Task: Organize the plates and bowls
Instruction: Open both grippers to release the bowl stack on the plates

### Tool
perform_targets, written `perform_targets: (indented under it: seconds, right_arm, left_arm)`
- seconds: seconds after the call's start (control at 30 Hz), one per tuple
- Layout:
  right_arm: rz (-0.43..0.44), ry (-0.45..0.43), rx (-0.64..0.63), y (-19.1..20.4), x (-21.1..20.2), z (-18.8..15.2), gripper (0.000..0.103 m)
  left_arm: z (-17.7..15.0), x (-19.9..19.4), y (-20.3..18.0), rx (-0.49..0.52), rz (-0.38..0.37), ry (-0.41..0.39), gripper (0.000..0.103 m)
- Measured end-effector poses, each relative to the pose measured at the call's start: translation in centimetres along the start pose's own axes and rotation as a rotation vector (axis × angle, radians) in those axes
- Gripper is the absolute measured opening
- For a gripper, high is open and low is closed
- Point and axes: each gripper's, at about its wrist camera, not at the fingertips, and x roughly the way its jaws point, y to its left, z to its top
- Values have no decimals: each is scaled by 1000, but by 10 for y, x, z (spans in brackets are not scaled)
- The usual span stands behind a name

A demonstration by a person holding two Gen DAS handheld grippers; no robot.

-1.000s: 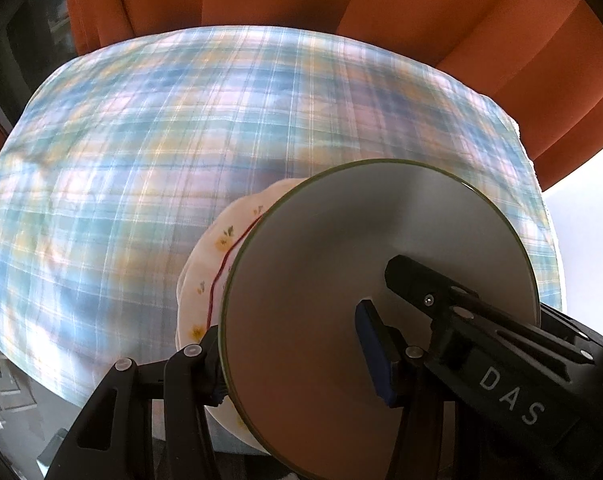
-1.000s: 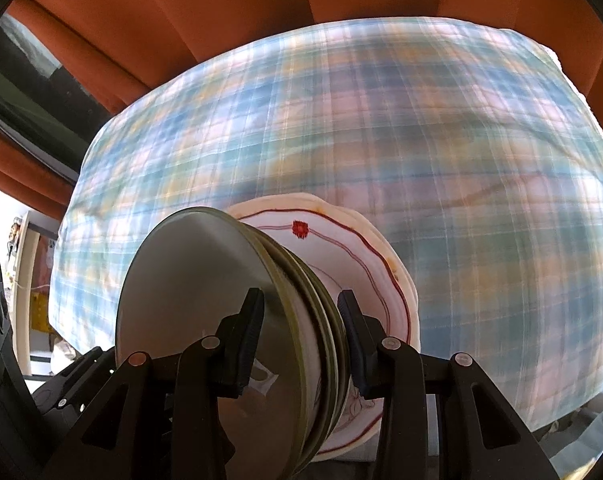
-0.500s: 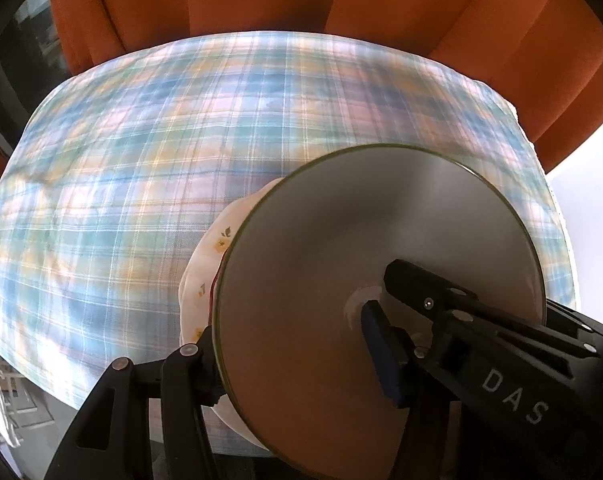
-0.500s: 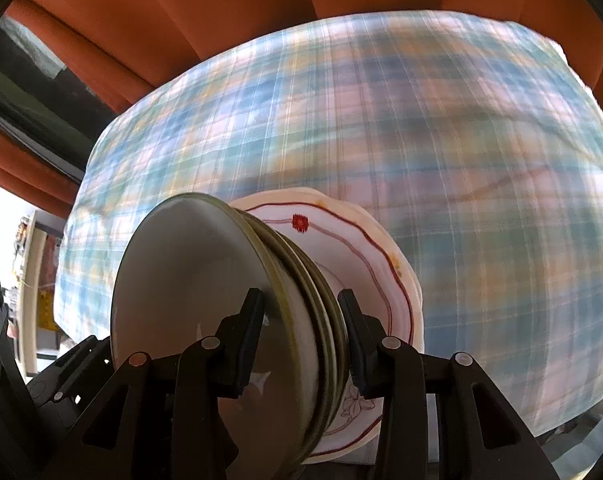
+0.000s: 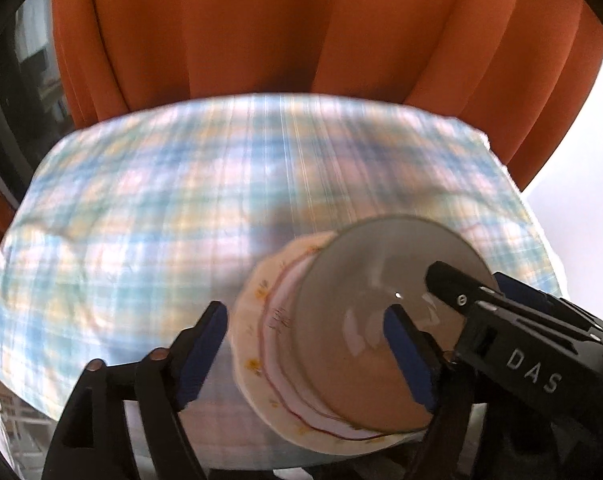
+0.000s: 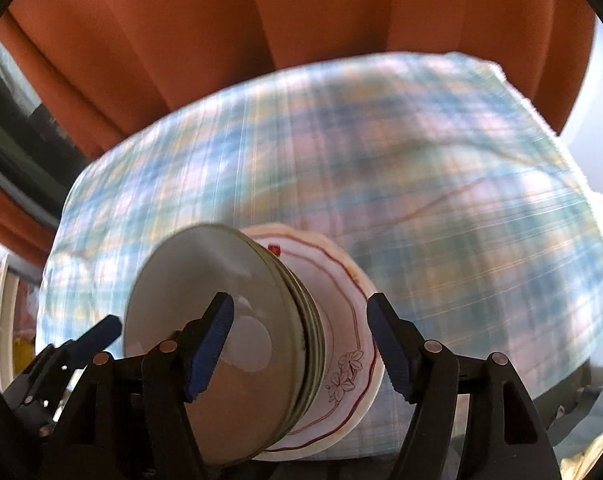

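Left wrist view shows the left gripper [image 5: 305,344] with jaws opening, blue pads clear of the stack of plates [image 5: 341,336] between them, which rests on the plaid tablecloth [image 5: 161,220] in front of the orange curtain [image 5: 261,28]. Right wrist view shows the right gripper [image 6: 301,344] likewise opening astride the stack [image 6: 261,340], pads apart from its rims.

Stack of plates [image 6: 261,344] standing on a cloth-covered desk [image 5: 149,216], curtain [image 5: 261,28] behind the desk, left gripper [image 5: 305,344] and right gripper [image 6: 301,344] straddling the stack from opposite sides, jaws opening, pads off the plates, widest plate [image 5: 253,344] under the smaller ones
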Motion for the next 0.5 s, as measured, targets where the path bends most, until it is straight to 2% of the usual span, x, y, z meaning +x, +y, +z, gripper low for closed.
perform_targets:
  seconds: [0.17, 0.27, 0.47, 0.5]
  right_arm:
    - [-58, -136, -12, 26, -32, -7, 73]
    - [-85, -208, -30, 47, -47, -15, 80]
    - [-59, -299, -50, 90, -58, -40, 85]
    - [-54, -305, -54, 98, -58, -45, 85]
  left_arm:
    - [0, -24, 29, -1, -11, -76, 90]
    - [-5, -38, 52, -2, -8, -121, 92]
    - [-28, -59, 100, 0, 39, -202, 96]
    - [-33, -63, 110, -1, 62, -215, 100]
